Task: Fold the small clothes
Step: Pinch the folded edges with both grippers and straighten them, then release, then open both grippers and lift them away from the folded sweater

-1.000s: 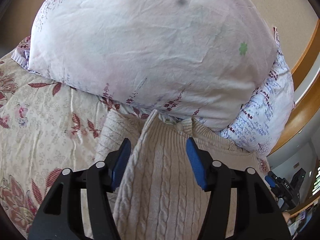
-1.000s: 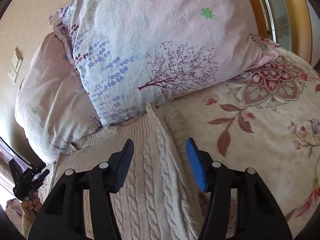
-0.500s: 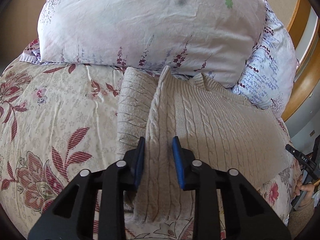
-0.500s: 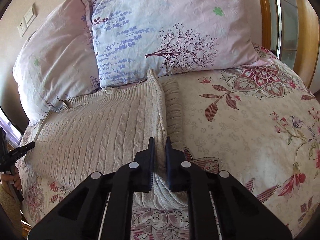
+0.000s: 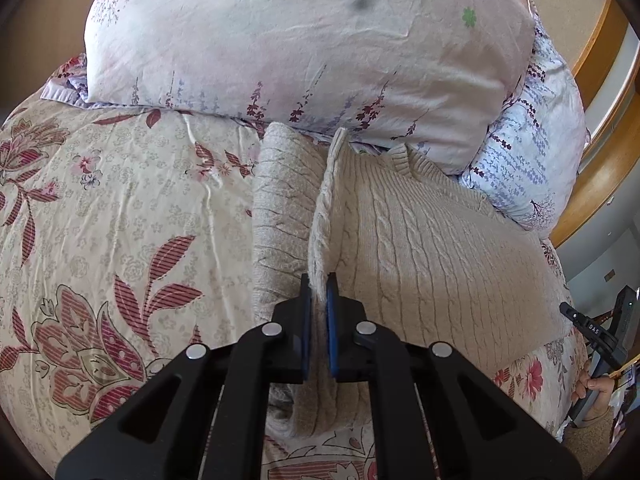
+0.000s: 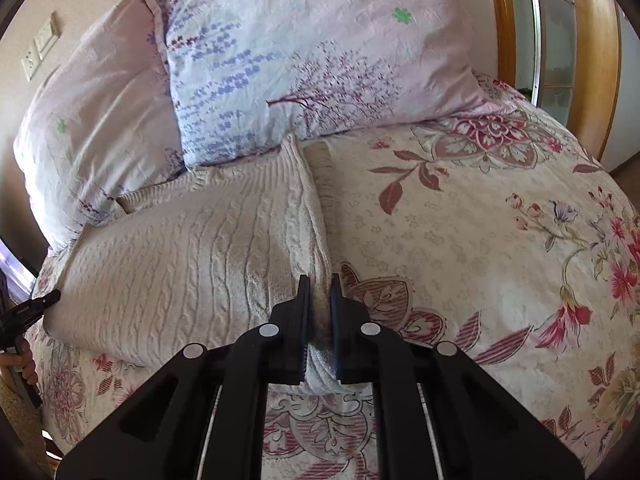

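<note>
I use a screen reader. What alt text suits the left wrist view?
The left gripper is shut on a raised fold of a cream cable-knit sweater lying on a floral bedspread, with pillows behind it.

- Bed covering: a cream floral bedspread (image 5: 132,216), printed with dark red leaves and pink blossoms, lay creased across the whole surface; it also showed in the right wrist view (image 6: 472,240).
- Cream cable-knit sweater (image 5: 420,248) lay spread directly on the bedspread, its neckline touching the pillows, one side edge raised in a ridge; also seen in the right wrist view (image 6: 192,248).
- Pale pink pillow (image 5: 304,44), sprigged with purple flowers, rested at the head of the bed.
- Bluish-white pillow (image 6: 304,52), printed with lavender stems and a tree, sat beside it, touching it.
</note>
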A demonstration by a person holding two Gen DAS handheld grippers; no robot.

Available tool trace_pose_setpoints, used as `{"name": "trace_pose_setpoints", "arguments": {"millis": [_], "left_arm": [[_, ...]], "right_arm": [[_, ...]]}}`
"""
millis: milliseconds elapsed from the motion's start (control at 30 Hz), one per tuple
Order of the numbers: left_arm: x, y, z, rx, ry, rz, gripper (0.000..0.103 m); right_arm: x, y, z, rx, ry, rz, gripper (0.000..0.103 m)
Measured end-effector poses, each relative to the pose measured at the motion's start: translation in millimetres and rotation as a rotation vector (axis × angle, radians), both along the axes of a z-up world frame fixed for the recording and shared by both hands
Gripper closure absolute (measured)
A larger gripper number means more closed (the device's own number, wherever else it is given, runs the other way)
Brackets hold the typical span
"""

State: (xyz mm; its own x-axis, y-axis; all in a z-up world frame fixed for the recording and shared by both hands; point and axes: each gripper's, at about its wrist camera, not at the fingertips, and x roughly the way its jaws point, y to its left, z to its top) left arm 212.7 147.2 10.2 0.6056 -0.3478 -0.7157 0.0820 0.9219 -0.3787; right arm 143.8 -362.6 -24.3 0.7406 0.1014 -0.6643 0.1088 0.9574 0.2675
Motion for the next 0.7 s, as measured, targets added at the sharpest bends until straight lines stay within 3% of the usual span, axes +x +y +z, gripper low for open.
{"name": "trace_pose_setpoints", "arguments": {"millis": [333, 433, 467, 600, 700], "left_arm": [[-5.8, -1.8, -6.4, 0.004, -0.023, 0.009, 0.095], [-5.4, 2.3, -2.6, -0.022, -0.024, 0.015, 0.090], [-5.5, 4.8, -0.1, -0.036, -0.028, 0.019, 0.086], [-5.4, 20.6, 14.7, -0.052, -0.078, 0.076, 0.045], [3.2, 32.7, 17.1, -0.120, -0.059, 0.087, 0.037]], "right_arm": [[11.8, 6.1, -4.3, -0.052, 0.026, -0.024, 0.091], [5.4, 5.9, 0.3, -0.062, 0.022, -0.058, 0.068], [2.3, 7.3, 3.9, -0.068, 0.004, -0.066, 0.066], [-4.8, 24.4, 22.8, -0.068, -0.092, -0.018, 0.062], [4.0, 47.6, 27.1, -0.042, -0.106, 0.086, 0.052]]}}
